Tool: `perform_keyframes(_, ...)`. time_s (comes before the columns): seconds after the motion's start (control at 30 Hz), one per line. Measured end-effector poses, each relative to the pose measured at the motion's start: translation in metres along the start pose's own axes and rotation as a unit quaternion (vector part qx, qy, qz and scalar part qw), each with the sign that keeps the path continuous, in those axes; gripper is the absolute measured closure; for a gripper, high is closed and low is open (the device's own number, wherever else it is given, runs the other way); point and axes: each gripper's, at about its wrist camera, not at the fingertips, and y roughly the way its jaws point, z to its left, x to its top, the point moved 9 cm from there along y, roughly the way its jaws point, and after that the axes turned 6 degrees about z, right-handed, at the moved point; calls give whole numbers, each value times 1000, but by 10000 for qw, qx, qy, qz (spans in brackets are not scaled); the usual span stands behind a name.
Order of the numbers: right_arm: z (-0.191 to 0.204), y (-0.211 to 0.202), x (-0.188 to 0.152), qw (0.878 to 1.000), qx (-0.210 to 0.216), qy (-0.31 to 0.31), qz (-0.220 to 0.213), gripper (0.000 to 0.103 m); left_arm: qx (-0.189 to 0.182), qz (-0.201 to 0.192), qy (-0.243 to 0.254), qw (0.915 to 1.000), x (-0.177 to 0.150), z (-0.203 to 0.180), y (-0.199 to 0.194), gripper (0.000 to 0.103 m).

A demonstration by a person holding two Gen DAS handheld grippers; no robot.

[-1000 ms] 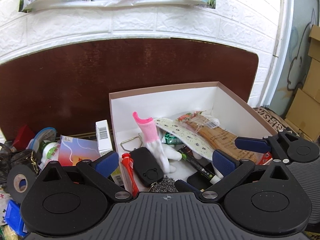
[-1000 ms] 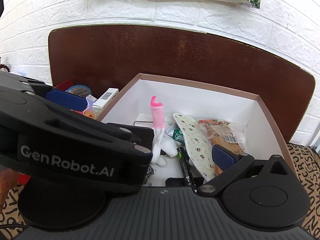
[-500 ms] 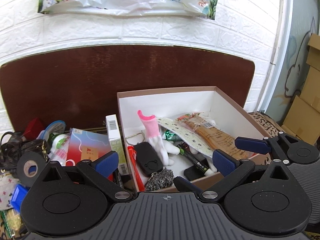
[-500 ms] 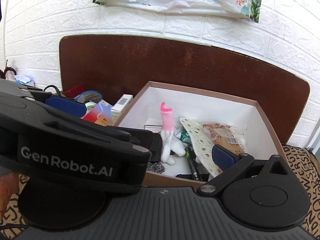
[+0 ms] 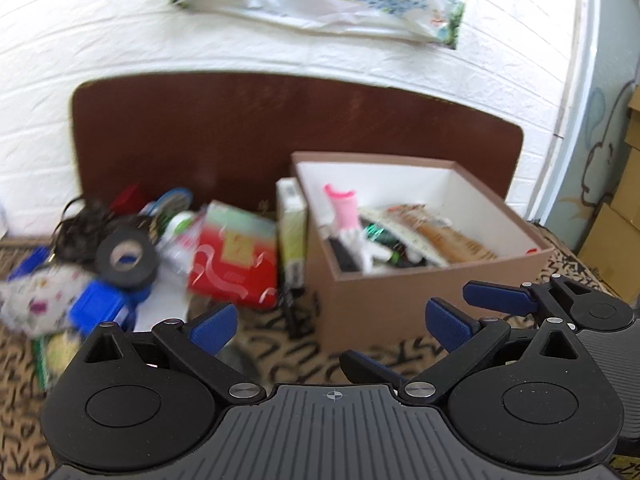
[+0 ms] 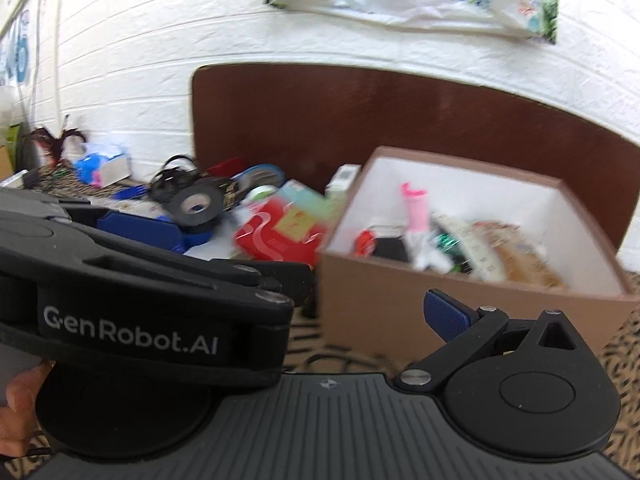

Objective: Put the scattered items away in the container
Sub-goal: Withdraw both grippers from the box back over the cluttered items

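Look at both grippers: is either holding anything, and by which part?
Nothing is held. The left gripper has its jaws spread wide and empty in front of the box. The right gripper also looks open and empty.

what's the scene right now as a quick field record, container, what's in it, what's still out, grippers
container: open brown box with white inside, on a patterned cloth
inside box: pink-cuffed white glove, snack packet, other blurred items
still outside, beside the box: black tape roll, red packet, small upright carton, blue item, black cable tangle
left gripper: open, holding nothing, short of the box
right gripper: fingers apart, holding nothing
image quality: motion blur
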Motion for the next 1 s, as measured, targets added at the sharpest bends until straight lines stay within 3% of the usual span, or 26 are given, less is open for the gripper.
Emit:
perform_keyframes(0.33, 67, 11, -32, 9978, 608, -104, 245, 0, 117, 217, -432, 9988, -54, 53, -21, 0)
perform_keyframes(0.5, 98, 24, -52, 9964, 650, -368, 406, 0, 119, 385, -519, 9978, -77, 76, -20, 0)
perform_keyframes(0.63, 117, 34, -61, 9939, 757, -688, 421, 0, 202, 547, -688, 9959, -86, 98, -12, 0)
perform_keyframes(0.73, 120, 42, -59, 9929, 941, -589, 419, 0, 225, 593, -803, 9948, -86, 112, -8, 2)
perform_keyframes(1.0, 124, 71, -59, 9893, 1260, -332, 662, 19, 174, 654, -649, 9956, -75, 135, 5, 13)
